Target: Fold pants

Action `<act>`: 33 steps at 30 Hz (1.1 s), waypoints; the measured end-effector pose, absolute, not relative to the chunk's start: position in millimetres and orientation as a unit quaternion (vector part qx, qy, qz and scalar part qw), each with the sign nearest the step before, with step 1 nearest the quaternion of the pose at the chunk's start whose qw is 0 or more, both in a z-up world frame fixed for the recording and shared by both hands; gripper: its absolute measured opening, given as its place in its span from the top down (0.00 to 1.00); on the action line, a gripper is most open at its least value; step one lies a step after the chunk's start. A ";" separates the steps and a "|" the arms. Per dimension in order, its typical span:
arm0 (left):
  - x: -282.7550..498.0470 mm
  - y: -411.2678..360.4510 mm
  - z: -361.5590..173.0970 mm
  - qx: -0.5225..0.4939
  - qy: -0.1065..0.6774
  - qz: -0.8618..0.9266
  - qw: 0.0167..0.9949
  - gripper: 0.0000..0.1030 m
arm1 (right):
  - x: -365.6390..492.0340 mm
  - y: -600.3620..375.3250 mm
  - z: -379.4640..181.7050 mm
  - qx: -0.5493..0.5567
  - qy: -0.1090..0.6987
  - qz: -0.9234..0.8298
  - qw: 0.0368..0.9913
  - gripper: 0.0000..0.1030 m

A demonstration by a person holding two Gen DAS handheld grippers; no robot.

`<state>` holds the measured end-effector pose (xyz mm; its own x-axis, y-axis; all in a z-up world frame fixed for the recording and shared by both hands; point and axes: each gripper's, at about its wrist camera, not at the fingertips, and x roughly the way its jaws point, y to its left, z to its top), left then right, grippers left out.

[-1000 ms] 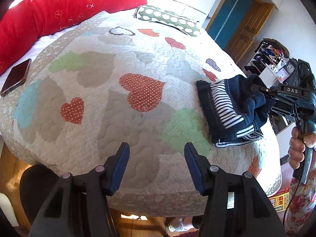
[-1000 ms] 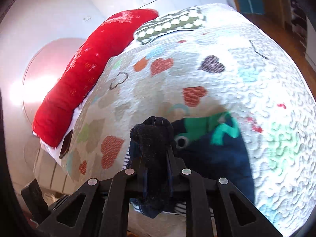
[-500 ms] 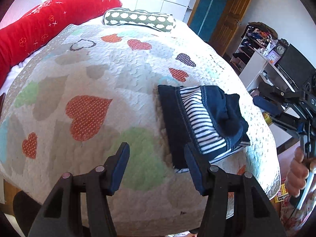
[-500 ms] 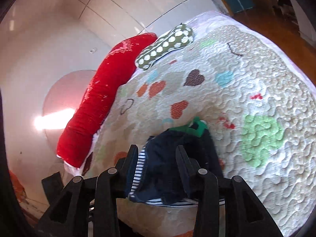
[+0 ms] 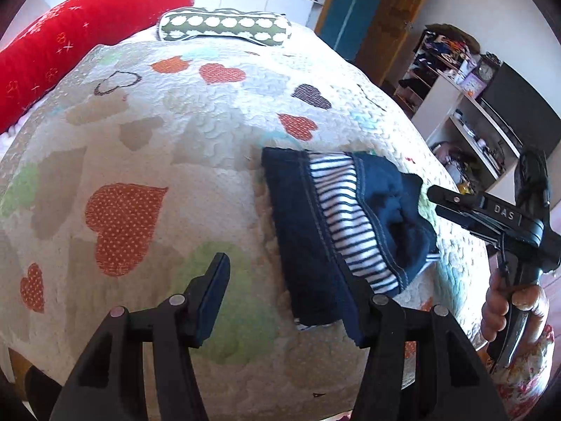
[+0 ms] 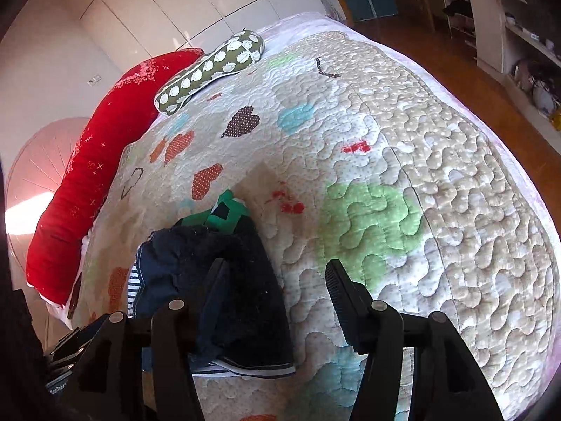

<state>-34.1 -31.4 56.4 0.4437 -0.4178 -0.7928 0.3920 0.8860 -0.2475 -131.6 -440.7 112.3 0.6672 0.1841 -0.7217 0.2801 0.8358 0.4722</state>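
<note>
The navy pants [image 5: 326, 231] with a striped lining lie folded in a small bundle on the heart-patterned quilt [image 5: 140, 161]. In the right wrist view they [image 6: 224, 280] show a green print at the far end. My left gripper [image 5: 285, 294] is open and empty, its right finger over the bundle's near edge. My right gripper [image 6: 277, 294] is open and empty, its left finger over the pants. The right gripper also shows in the left wrist view [image 5: 434, 196], just right of the bundle.
A long red pillow [image 5: 70, 42] and a green dotted pillow [image 5: 224, 28] lie at the head of the bed. Shelves [image 5: 466, 105] and a wooden door [image 5: 382, 17] stand beyond the right bed edge. The bed's near edge drops off below both grippers.
My right gripper has let go of the pants, opened wide and drawn back to the right. My left gripper has swung right, toward the bundle.
</note>
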 end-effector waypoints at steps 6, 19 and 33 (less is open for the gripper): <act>-36.9 -20.0 58.1 0.006 0.457 -0.192 0.868 0.45 | -134.4 -426.8 105.7 0.301 0.383 -0.022 0.873 0.39; -51.5 -30.2 51.2 0.082 0.443 -0.136 0.882 0.45 | -150.9 -425.8 87.8 0.310 0.391 -0.042 0.866 0.39; -8.8 -32.6 31.2 -0.040 0.506 -0.241 0.827 0.45 | -134.7 -428.5 91.2 0.304 0.380 0.007 0.874 0.31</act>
